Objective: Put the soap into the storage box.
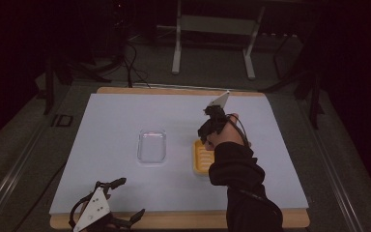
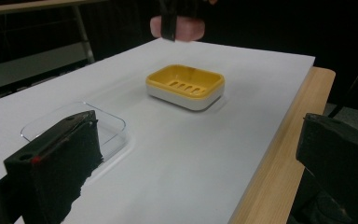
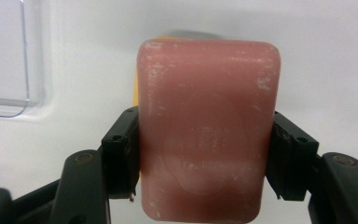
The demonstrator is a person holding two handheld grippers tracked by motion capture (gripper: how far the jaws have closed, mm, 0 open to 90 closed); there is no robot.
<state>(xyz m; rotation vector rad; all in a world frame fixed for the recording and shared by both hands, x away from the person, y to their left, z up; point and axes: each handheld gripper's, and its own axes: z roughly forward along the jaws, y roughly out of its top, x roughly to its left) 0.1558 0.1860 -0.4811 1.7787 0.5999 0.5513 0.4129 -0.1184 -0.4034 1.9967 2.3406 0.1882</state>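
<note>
A pink bar of soap (image 3: 207, 116) is clamped upright between the two black jaws of my right gripper (image 3: 206, 154), which is shut on it. The same soap (image 2: 177, 25) hangs above the far end of a yellow soap dish (image 2: 185, 86). In the high view my right gripper (image 1: 206, 134) hovers over the dish's (image 1: 200, 159) far edge. A sliver of the dish (image 3: 135, 93) peeks out behind the soap. My left gripper (image 1: 130, 199) rests at the near left corner, jaws wide open (image 2: 196, 158) and holding nothing.
A clear shallow plastic tray (image 1: 151, 146) lies left of the dish on the pale sheet (image 1: 116, 121) that covers a wooden board (image 1: 290, 218). The tray (image 2: 74, 126) sits just ahead of my left jaw. A metal stand (image 1: 212, 29) stands on the floor beyond the table.
</note>
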